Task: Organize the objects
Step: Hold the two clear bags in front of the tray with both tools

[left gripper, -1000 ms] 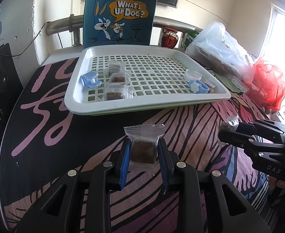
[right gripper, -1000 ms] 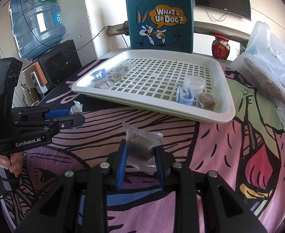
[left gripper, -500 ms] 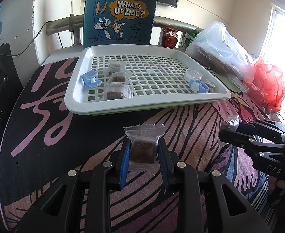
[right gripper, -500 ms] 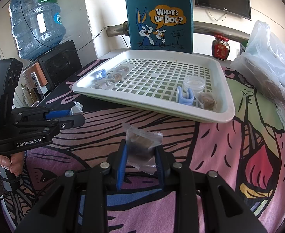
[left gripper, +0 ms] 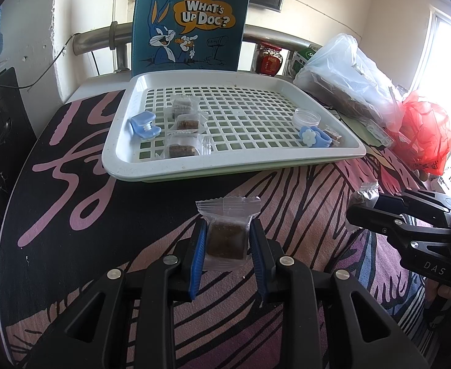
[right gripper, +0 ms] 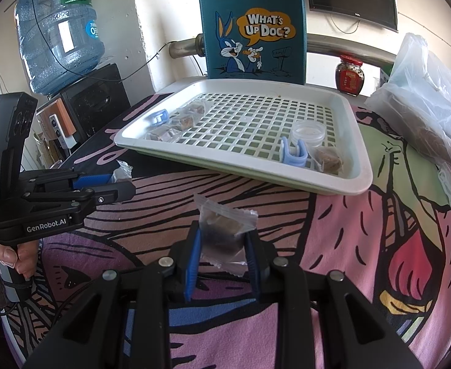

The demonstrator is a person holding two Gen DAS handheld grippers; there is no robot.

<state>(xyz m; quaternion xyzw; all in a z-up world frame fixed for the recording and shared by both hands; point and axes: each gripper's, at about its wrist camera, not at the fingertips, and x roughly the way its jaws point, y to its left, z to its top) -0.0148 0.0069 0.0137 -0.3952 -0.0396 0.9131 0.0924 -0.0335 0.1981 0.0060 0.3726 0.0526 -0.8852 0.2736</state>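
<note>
My left gripper (left gripper: 228,240) is shut on a clear-wrapped brown snack packet (left gripper: 227,240), held above the patterned tablecloth in front of the white slotted tray (left gripper: 241,170). My right gripper (right gripper: 222,243) is shut on a second wrapped brown snack packet (right gripper: 222,233), also short of the tray (right gripper: 361,181). In the tray's left part lie three wrapped snacks (left gripper: 182,147) and a blue clip (left gripper: 142,126). Its right part holds a clear round lid (left gripper: 307,117), a blue flower clip (left gripper: 313,136) and one wrapped snack (right gripper: 328,160). Each gripper shows in the other's view: the right gripper (left gripper: 357,212) and the left gripper (right gripper: 124,184).
A teal cartoon tote bag (right gripper: 253,27) stands behind the tray. A red-lidded jar (right gripper: 350,75), a filled clear plastic bag (left gripper: 345,77) and a red bag (left gripper: 425,135) crowd the right side. A water bottle (right gripper: 59,27) on a dispenser stands left. A hand (right gripper: 7,261) grips the left handle.
</note>
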